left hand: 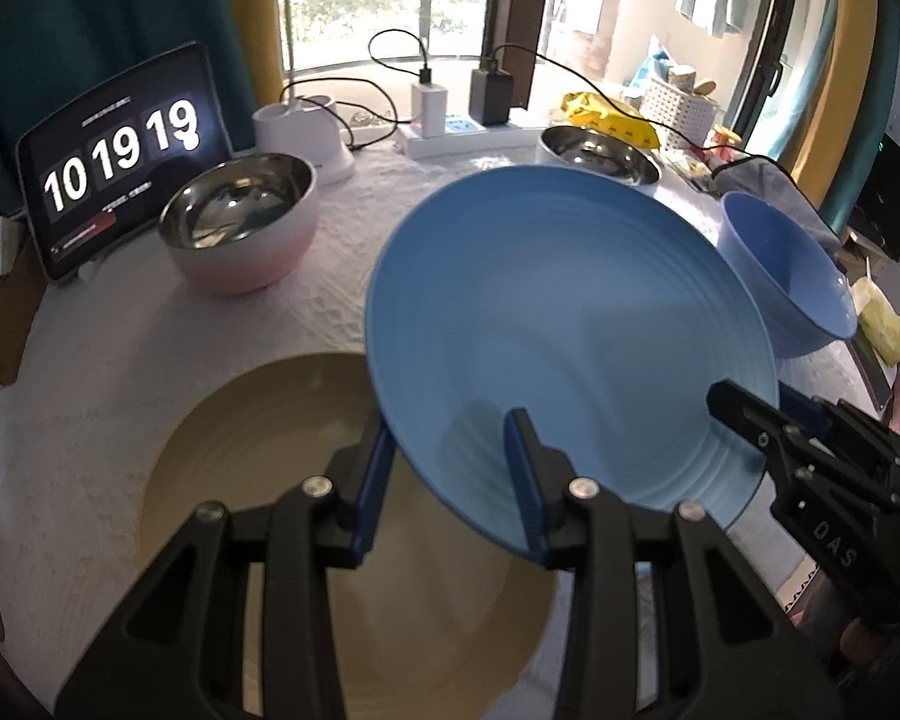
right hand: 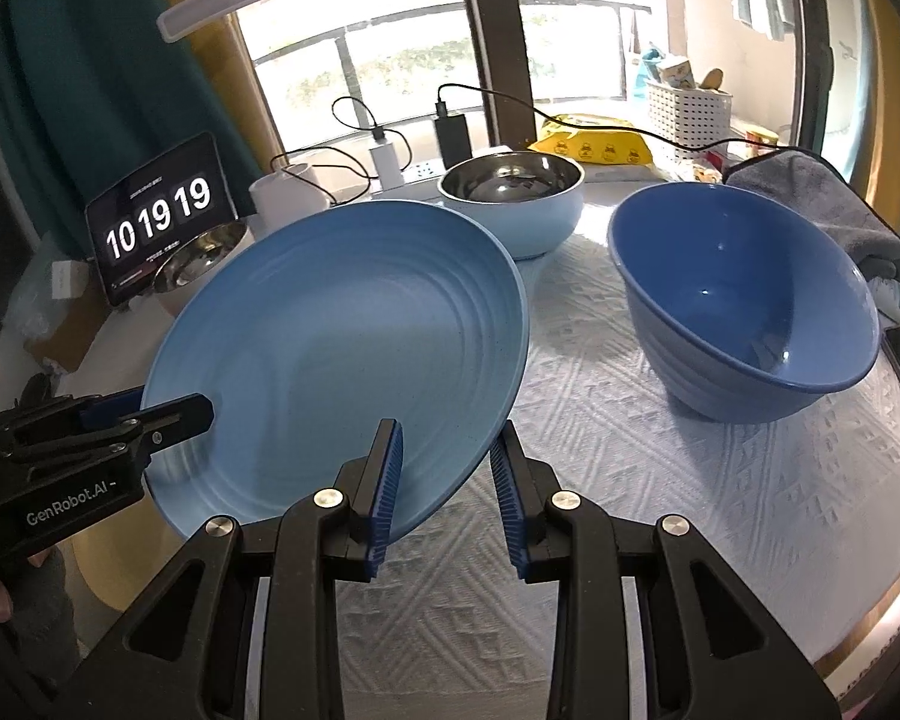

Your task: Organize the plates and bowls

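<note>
Both tongs grasp the one light blue plate (left hand: 570, 324), lifted and tilted: the left gripper (left hand: 450, 468) pinches its rim at 7 o'clock, the right gripper (right hand: 444, 480) at 5 o'clock. Under its left edge lies one tan plate (left hand: 306, 480), with bare white tablecloth (right hand: 660, 510) to the right; three bowls stand beyond, a pink steel-lined bowl (left hand: 240, 222) at 10 o'clock, a pale blue steel-lined bowl (right hand: 513, 198) at 12, a deep blue bowl (right hand: 744, 306) at 2. Readable: "10 19 19" on the tablet (left hand: 120, 150), "GenRobot.AI" on the left gripper's body.
</note>
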Demonstrator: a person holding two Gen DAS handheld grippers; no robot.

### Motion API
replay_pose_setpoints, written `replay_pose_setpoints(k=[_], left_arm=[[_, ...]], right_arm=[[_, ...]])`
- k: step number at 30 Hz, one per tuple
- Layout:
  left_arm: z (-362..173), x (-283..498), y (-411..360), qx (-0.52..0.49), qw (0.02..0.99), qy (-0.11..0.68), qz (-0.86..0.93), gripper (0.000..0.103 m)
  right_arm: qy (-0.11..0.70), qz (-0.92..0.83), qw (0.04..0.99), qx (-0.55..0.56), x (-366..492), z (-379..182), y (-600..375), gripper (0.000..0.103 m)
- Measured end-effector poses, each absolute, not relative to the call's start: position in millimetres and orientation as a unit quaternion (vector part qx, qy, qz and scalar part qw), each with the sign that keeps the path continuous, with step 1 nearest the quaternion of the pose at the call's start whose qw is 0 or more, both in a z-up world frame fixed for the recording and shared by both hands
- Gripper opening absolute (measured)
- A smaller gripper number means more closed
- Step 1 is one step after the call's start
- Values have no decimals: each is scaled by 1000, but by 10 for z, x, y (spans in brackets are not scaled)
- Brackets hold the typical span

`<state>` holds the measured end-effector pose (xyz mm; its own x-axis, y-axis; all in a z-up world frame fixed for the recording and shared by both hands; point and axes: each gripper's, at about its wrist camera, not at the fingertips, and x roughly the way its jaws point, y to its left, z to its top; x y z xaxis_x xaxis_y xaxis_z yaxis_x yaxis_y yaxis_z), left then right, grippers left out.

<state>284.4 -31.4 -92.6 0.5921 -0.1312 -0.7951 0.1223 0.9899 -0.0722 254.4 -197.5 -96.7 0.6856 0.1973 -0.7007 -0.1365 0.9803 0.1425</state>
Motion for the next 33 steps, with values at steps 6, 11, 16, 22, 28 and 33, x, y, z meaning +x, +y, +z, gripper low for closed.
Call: replay_pose_setpoints(k=[6, 11, 16, 22, 28, 33], left_arm=[[-921, 2728, -187, -12, 893, 444, -65, 39], [-917, 2647, -71, -17, 895, 441, -60, 39], [-928, 2579, 49, -18, 896, 441, -54, 39], [-934, 2518, 174, -23, 897, 439, -47, 39], [-935, 2457, 291, -29, 899, 436, -38, 39], [-956, 2414, 392, -35, 898, 437, -32, 39]], right_arm=[[387, 98, 917, 31, 2495, -957, -1847, 32], [388, 104, 915, 26, 2457, -959, -1746, 32], [390, 109, 914, 21, 2413, -977, -1628, 32], [394, 117, 911, 15, 2381, -1009, -1498, 32], [398, 125, 909, 6, 2377, -1028, -1378, 32], [400, 132, 907, -1, 2371, -1039, -1283, 32]])
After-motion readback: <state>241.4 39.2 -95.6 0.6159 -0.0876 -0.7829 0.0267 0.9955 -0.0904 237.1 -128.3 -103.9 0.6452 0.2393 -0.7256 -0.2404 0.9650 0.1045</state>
